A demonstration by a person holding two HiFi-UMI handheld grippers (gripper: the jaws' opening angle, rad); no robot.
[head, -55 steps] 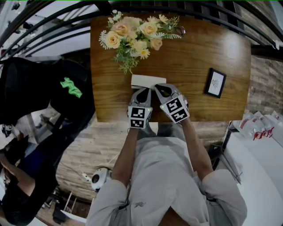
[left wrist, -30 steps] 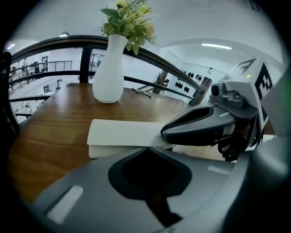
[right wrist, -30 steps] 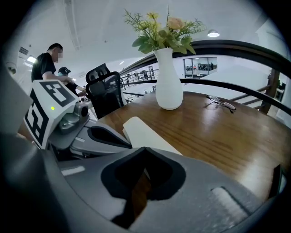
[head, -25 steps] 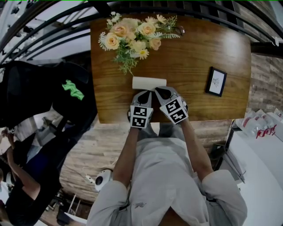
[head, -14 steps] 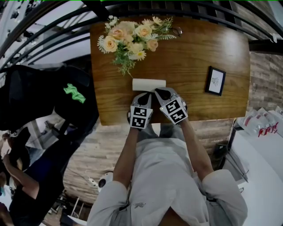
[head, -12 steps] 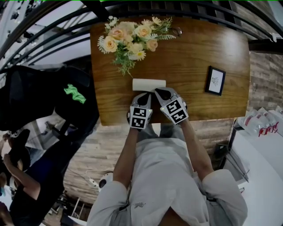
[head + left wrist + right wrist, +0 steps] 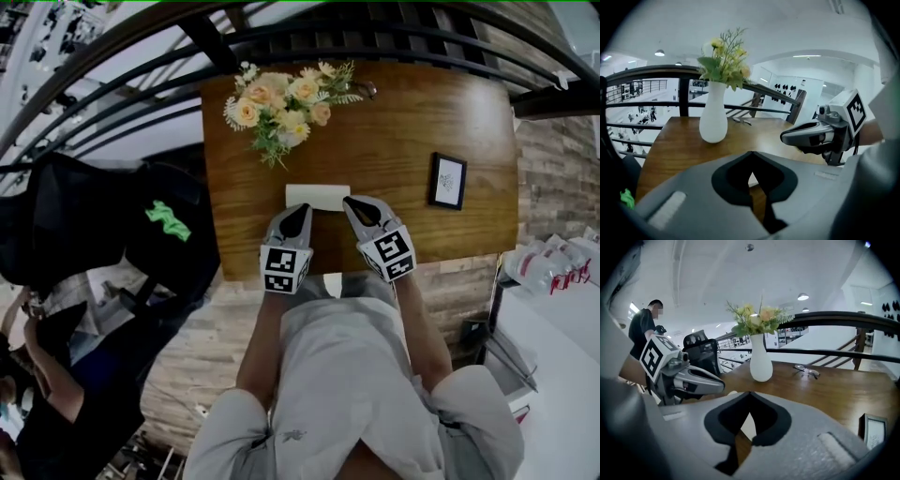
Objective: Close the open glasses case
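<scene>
— White glasses case [image 7: 318,196] on the brown wood worktop [image 7: 469,112], lying crosswise near the front edge. From above it reads as one flat slab; whether the lid is fully seated, I can't tell.
— And the tools?
— The left hand-held gripper [image 7: 300,211] points at the case's near left side, and the right hand-held gripper [image 7: 354,202] is at its right end. Touching or just short, hard to say. Both bodies hang out past the front edge.
— Jaws?
— Each gripper's own view shows its tips pressed together with nothing clamped. Only a sliver of white and wood shows through the slot below them.
— Room to move?
— Bare wood to the right, between the case and the small black picture frame [image 7: 446,180]. Behind it there's an open strip before the white vase [image 7: 713,123] of flowers [image 7: 281,101]. A railing [image 7: 834,316] runs along the far edge.
— Anything hard to read?
— The spectacles [image 7: 806,371] by the far edge are tiny from above. The frame is cut off at the right gripper view's lower corner, and each gripper's grey body blocks nearly all of the case
</scene>
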